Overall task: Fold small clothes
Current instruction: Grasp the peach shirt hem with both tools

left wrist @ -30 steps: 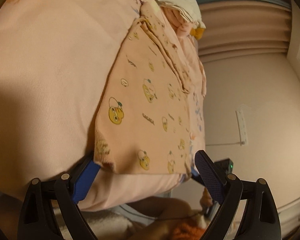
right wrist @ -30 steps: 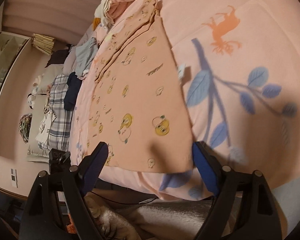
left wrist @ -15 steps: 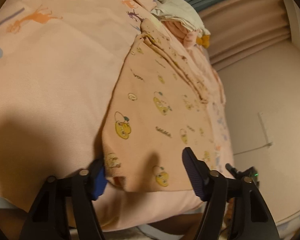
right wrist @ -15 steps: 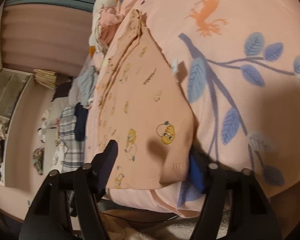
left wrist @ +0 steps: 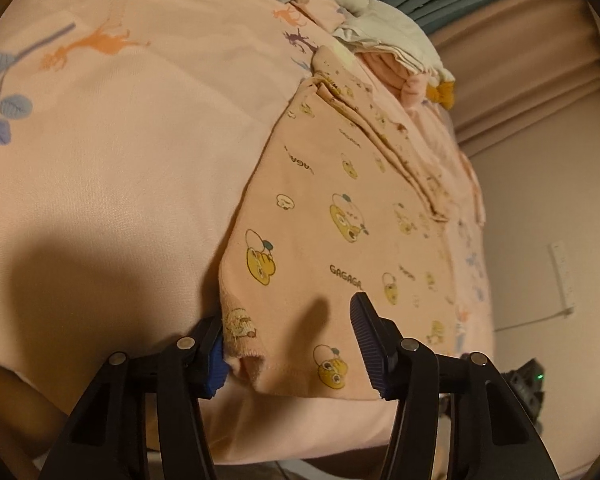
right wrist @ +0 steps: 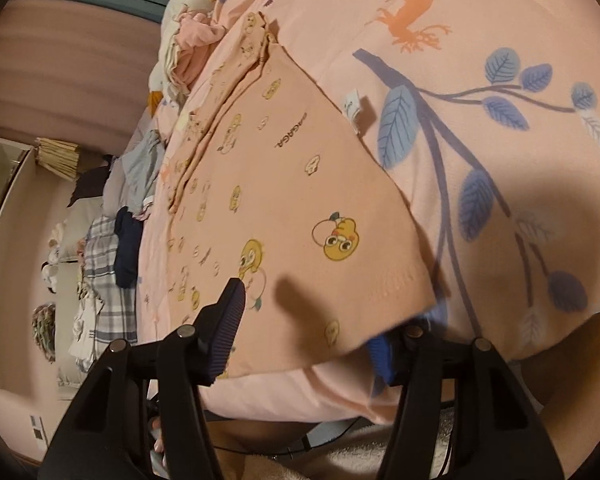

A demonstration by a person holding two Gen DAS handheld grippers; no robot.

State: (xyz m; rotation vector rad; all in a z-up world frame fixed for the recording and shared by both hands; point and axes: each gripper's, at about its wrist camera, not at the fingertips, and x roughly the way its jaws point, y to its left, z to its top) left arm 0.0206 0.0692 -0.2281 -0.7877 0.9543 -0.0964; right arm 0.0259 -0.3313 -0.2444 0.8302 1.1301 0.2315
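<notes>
The garment's [left wrist: 340,240] hem (duck-printed) lies between both grippers' closing jaws.

The peach garment [left wrist: 340,240] carries the word "GAGAGA" printed repeatedly among its cartoon ducks. Its small white tag [right wrist: 353,105] is too small to read.

Each camera sat behind its own tool, tilted down, close over the bed's [left wrist: 112,152] near edge; the left faced a wall, the right a shelf, and both shared the duck-print garment [left wrist: 340,248] [right wrist: 300,200]
</notes>
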